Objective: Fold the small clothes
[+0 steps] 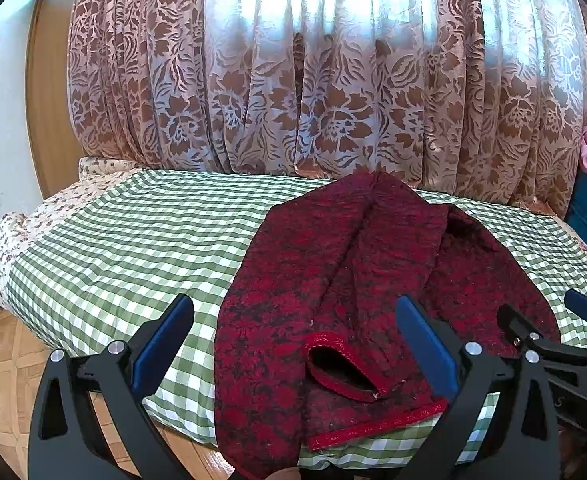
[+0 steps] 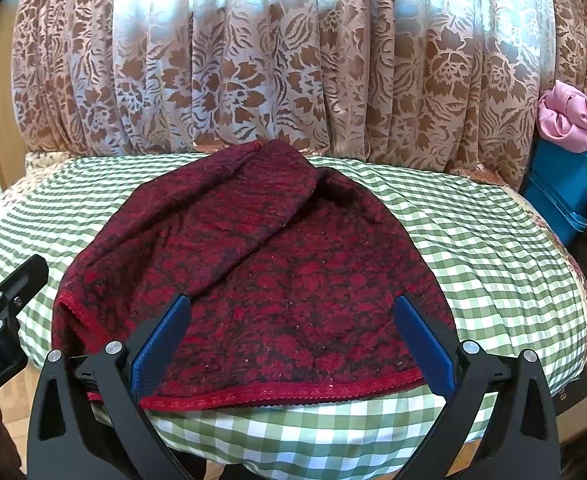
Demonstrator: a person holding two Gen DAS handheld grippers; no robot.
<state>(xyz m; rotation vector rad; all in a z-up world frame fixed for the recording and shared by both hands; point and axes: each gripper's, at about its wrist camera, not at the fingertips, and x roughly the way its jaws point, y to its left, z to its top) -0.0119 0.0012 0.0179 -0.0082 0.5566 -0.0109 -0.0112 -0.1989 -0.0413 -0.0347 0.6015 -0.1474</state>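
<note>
A dark red patterned garment (image 1: 333, 280) with a bright red hem lies on a green-and-white checked cushion (image 1: 113, 240). Its left side is folded over the middle, and a sleeve cuff (image 1: 341, 364) lies on top near the front. In the right wrist view the garment (image 2: 273, 272) fills the middle of the cushion (image 2: 493, 260). My left gripper (image 1: 293, 336) is open and empty, just above the garment's front left part. My right gripper (image 2: 291, 336) is open and empty above the front hem (image 2: 277, 394). The right gripper also shows at the right edge of the left wrist view (image 1: 573, 332).
A brown floral curtain (image 1: 313, 80) hangs right behind the cushion. A blue bin (image 2: 565, 192) with pink cloth (image 2: 573, 116) stands at the right. Wooden floor (image 1: 1, 360) shows at the lower left, below the cushion's front edge.
</note>
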